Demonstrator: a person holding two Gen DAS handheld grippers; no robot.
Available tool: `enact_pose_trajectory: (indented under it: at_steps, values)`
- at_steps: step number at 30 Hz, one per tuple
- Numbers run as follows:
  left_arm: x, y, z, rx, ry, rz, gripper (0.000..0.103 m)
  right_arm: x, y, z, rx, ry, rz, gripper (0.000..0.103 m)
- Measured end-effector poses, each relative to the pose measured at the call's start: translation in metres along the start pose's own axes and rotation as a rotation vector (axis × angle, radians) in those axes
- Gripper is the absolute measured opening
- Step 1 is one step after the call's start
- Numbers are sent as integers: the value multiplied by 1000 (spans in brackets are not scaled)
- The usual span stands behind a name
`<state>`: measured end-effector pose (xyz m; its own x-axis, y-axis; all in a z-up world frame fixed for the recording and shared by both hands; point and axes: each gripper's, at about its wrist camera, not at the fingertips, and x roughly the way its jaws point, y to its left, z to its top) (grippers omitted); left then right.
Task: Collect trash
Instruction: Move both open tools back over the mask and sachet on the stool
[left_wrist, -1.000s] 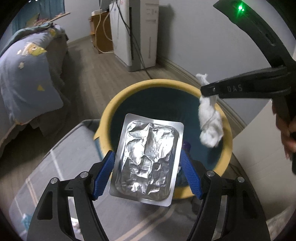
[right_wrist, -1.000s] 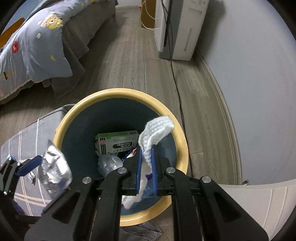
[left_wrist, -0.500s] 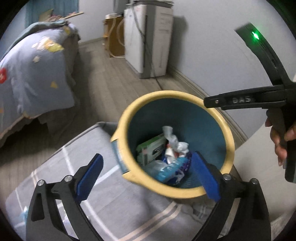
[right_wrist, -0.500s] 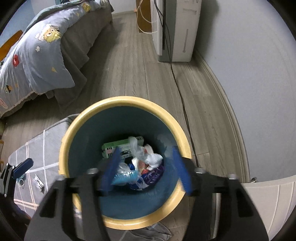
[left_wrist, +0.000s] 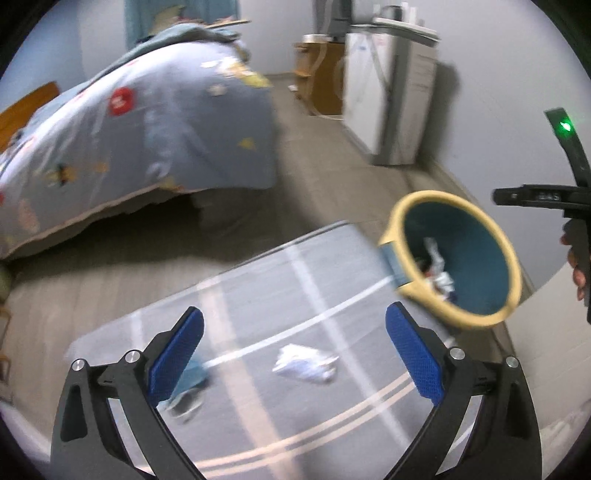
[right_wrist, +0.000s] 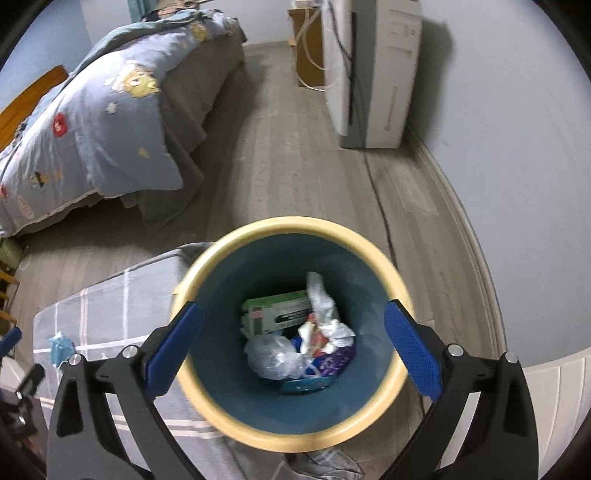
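A yellow-rimmed teal trash bin (right_wrist: 295, 227) stands below my right gripper (right_wrist: 291, 347), which is open and empty above it. Inside lie a green box (right_wrist: 275, 314), a white tissue (right_wrist: 321, 295) and a crumpled foil tray (right_wrist: 271, 356). The bin shows at the right of the left wrist view (left_wrist: 395, 229). My left gripper (left_wrist: 293, 354) is open and empty above the grey striped rug (left_wrist: 258, 288). A crumpled white wrapper (left_wrist: 304, 363) lies on the rug between its fingers. A light blue face mask (left_wrist: 188, 373) lies by the left finger; it also shows in the right wrist view (right_wrist: 61, 349).
A bed with a blue cartoon quilt (left_wrist: 129, 125) stands at the left. A white appliance (right_wrist: 369, 70) with a cable stands against the grey wall. A wooden cabinet (left_wrist: 319, 70) stands behind it. A white furniture edge (right_wrist: 554, 391) is at the lower right.
Both grippers opened and dropped the foil tray and the white tissue into the bin. My left gripper then swung left, away from the bin and over the rug.
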<state>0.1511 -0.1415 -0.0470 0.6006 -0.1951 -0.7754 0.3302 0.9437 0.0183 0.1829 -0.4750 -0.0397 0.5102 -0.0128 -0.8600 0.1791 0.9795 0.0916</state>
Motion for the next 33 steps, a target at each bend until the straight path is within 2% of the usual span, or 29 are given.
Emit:
enact_pose_trajectory:
  at_steps: [8,11,13,18,26,30,33]
  values:
    - [-33,77,-43,-19,77,135,98,-3,64,-12,-119,11,52,97]
    - [-30,101,-59,-93,78,131,98,0,91,-19,-170,15,72,97]
    - [-22,115,-65,-137,109,132,98,3,109,-25,-199,21,85,97]
    - [-13,124,-76,-89,119,150,98,15,152,-38,-277,33,107,97]
    - [24,132,-88,-19,172,149,98,47,229,-77,-597,48,77,97]
    - [38,133,-87,-8,185,109,98,67,249,-100,-725,89,65,97]
    - [45,133,-86,11,199,106,98,76,255,-110,-768,113,67,97]
